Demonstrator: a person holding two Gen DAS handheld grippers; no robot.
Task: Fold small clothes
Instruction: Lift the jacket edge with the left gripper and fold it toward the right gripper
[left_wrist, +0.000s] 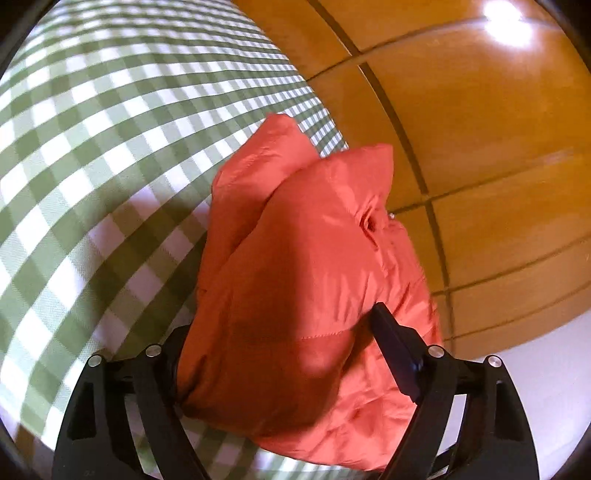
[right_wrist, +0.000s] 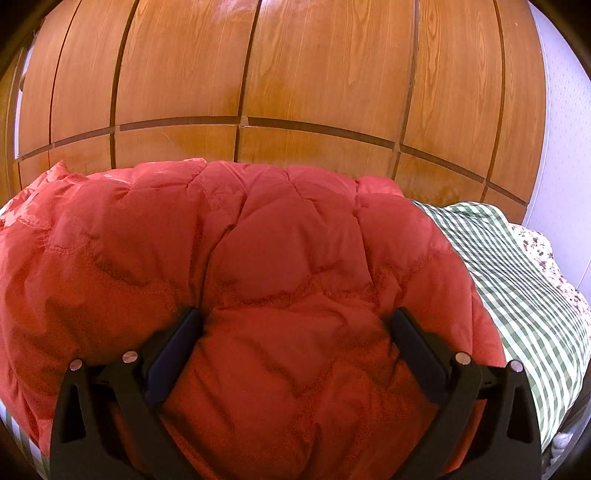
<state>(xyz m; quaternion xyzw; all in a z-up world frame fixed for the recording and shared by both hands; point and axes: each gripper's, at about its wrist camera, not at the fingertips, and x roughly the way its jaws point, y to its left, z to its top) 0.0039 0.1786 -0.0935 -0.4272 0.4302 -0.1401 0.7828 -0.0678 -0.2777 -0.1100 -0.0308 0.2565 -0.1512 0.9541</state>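
A puffy red-orange quilted jacket (left_wrist: 295, 266) lies on a green-and-white checked cloth (left_wrist: 92, 147). In the left wrist view my left gripper (left_wrist: 280, 332) has a thick bunch of the jacket between its fingers; the right finger (left_wrist: 391, 339) shows, the left one is hidden under the fabric. In the right wrist view the jacket (right_wrist: 258, 240) fills the lower frame. My right gripper (right_wrist: 295, 325) stands wide apart with a puffy quilted section bulging between both black fingers (right_wrist: 177, 343), which press into it.
Wooden wardrobe doors (right_wrist: 295, 74) stand close behind the jacket. The checked cloth (right_wrist: 517, 277) runs off to the right, with a floral fabric (right_wrist: 546, 254) at its far edge and a white wall (right_wrist: 565, 110) beyond.
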